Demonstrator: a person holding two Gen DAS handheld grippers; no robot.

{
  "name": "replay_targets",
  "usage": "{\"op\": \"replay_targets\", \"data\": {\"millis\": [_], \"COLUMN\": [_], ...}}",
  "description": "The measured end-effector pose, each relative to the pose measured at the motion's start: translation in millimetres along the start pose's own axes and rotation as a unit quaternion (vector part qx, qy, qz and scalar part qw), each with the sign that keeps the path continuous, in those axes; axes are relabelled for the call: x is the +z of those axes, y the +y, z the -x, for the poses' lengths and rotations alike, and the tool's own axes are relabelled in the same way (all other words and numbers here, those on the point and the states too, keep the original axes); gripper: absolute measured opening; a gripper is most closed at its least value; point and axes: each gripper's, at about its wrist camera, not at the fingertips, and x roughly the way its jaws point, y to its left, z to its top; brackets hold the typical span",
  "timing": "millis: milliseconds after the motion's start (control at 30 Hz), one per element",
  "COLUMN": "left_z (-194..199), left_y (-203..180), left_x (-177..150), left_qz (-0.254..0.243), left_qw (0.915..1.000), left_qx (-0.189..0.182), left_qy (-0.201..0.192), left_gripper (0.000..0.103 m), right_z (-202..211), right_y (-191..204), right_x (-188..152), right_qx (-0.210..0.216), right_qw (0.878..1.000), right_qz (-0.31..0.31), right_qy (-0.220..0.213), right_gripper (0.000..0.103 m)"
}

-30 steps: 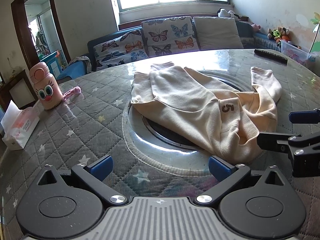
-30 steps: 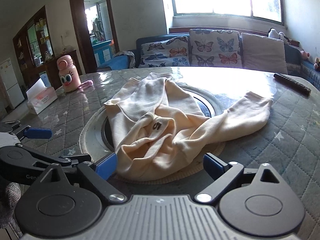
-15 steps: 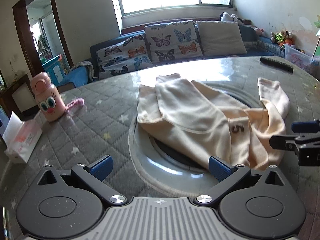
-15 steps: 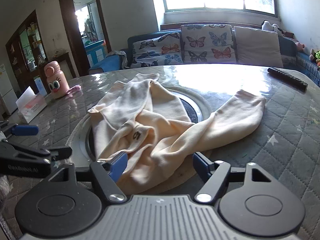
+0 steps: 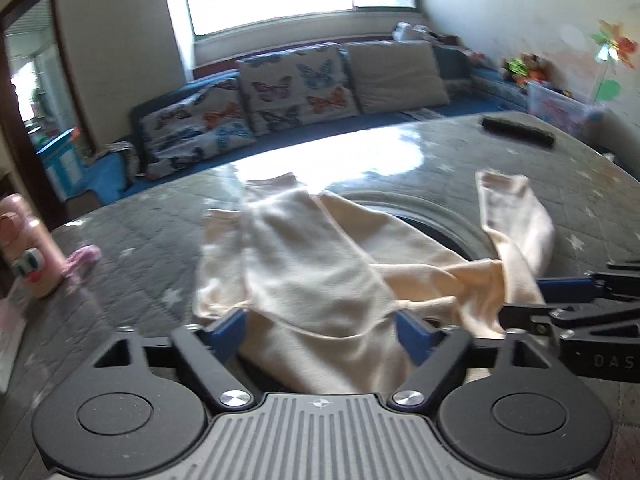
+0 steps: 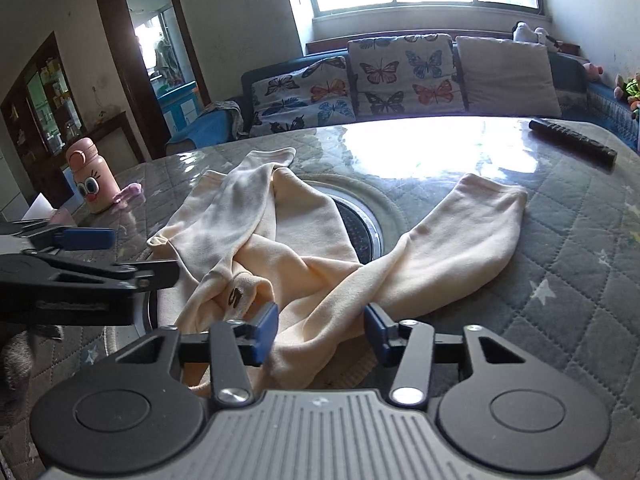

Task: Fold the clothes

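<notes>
A crumpled cream sweatshirt point(image 5: 320, 280) with a "5" mark point(image 6: 236, 298) lies across the round table's centre ring, one sleeve point(image 6: 472, 236) stretched to the right. My left gripper point(image 5: 324, 328) is open, its blue pads on either side of the garment's near edge, with cloth between them. My right gripper point(image 6: 320, 330) is open too, narrower, with a fold of the garment between its pads. The right gripper also shows in the left wrist view point(image 5: 560, 300), and the left gripper shows in the right wrist view point(image 6: 88, 256).
A quilted grey star-pattern cover point(image 6: 580, 280) tops the table. A pink cartoon bottle point(image 6: 90, 176) and a tissue box stand at the left edge. A black remote point(image 6: 572, 142) lies far right. A sofa with butterfly cushions point(image 6: 380, 76) is behind.
Both grippers moved forward and down onto the garment's near edge. The right gripper's jaws have narrowed. The cloth has bunched up and the "5" mark shifted toward the right gripper.
</notes>
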Motion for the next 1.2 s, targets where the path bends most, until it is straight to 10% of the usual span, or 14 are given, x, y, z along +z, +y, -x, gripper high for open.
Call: {"op": "replay_targets", "data": {"millis": [200,400,733,833,967,1200], "left_z": [-12,5,40,34,16,-21], "left_y": [-6,0,26,21,7,-4], "left_x": [-6,-11,-14,-6,4,22], "left_qz": [-0.025,-0.015,0.029,0.035,0.031,0.028], "left_qw": [0.9992,0.9994,0.9987,0.9984,0.9985,0.9988], "left_qx": [-0.028,-0.03,-0.024,-0.033,-0.042,-0.039], "left_qy": [0.016,-0.011,-0.034,-0.028,-0.018,0.01], "left_gripper": [0.015,0.002,0.002,0.009,0.048,0.048], "right_z": [-1,9,42,49,50,22], "right_y": [-5,-11,-5,0,-4,-16], "right_x": [-5,-9,-18,-22,-14,1], "right_qx": [0.002,0.0,0.011,0.012,0.014,0.002], "right_qw": [1.0,1.0,1.0,0.999,1.0,1.0], "right_qz": [-0.008,-0.012,0.012,0.027,0.016,-0.009], "right_qy": [0.003,-0.004,-0.017,-0.013,-0.02,-0.016], "right_gripper": [0.022,0.005,0.0,0.0,0.007,0.025]}}
